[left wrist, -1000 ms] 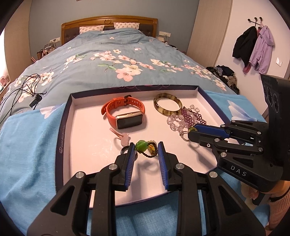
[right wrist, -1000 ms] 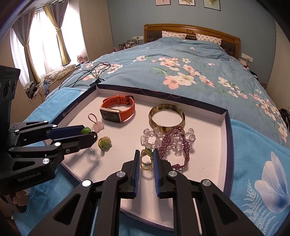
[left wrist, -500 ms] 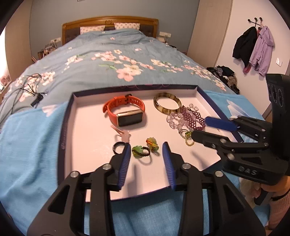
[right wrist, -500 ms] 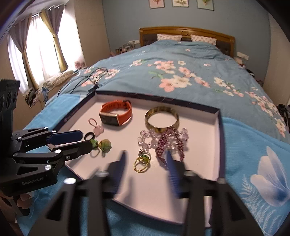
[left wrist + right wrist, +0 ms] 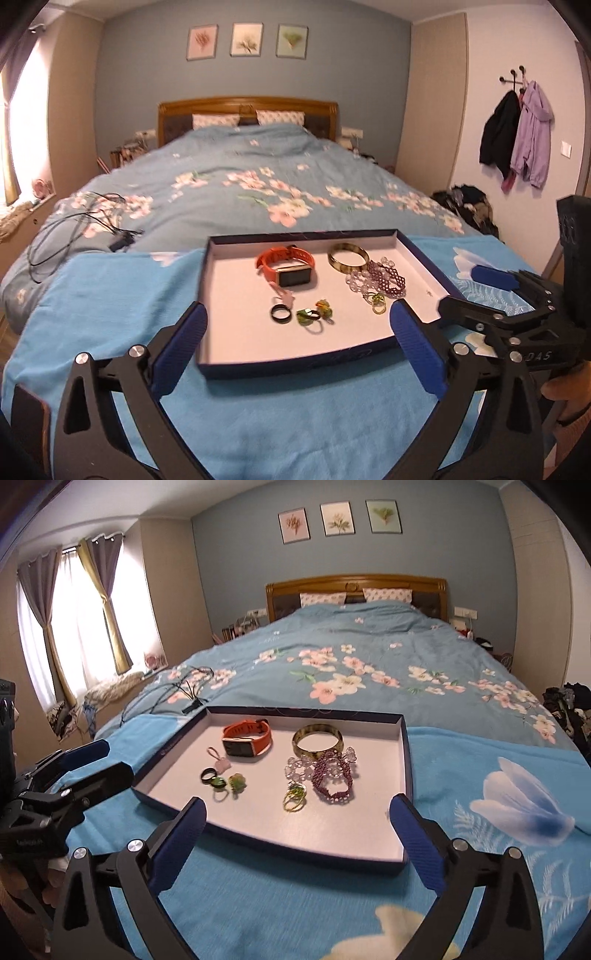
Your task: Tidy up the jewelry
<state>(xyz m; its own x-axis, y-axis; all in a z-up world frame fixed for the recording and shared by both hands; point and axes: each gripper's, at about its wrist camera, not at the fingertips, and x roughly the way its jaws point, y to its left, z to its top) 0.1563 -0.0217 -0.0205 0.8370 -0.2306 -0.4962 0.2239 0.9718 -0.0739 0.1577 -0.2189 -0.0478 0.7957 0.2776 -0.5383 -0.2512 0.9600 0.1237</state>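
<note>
1. The left gripper (image 5: 297, 338) and right gripper (image 5: 297, 825) are held with ribbed blue pads spread wide, nothing clamped.
2. Rings, beaded bracelets, a glossy bangle (image 5: 318, 740) and an orange rubber watch (image 5: 246, 737) are laid inside the shallow cardboard tray (image 5: 404, 760).

- Daylight came through the curtained window (image 5: 79, 627) at the left of the room, where the panes were blown out to plain white.
- The rest of the room was evenly and softly lit, with a cool blue cast.
- Small soft shadows lay beside the rings on the pale floor of the shallow dark-rimmed cardboard tray (image 5: 369, 819).
- Both fisheye views bent the walls and ceiling hard and went black in the corners.
- The left wrist view was softer: the orange-strapped smartwatch (image 5: 286, 266) and the tray edge (image 5: 295, 365) looked faintly smeared.
- In the right wrist view the three framed flower prints (image 5: 338, 518) stayed fairly crisp.
</note>
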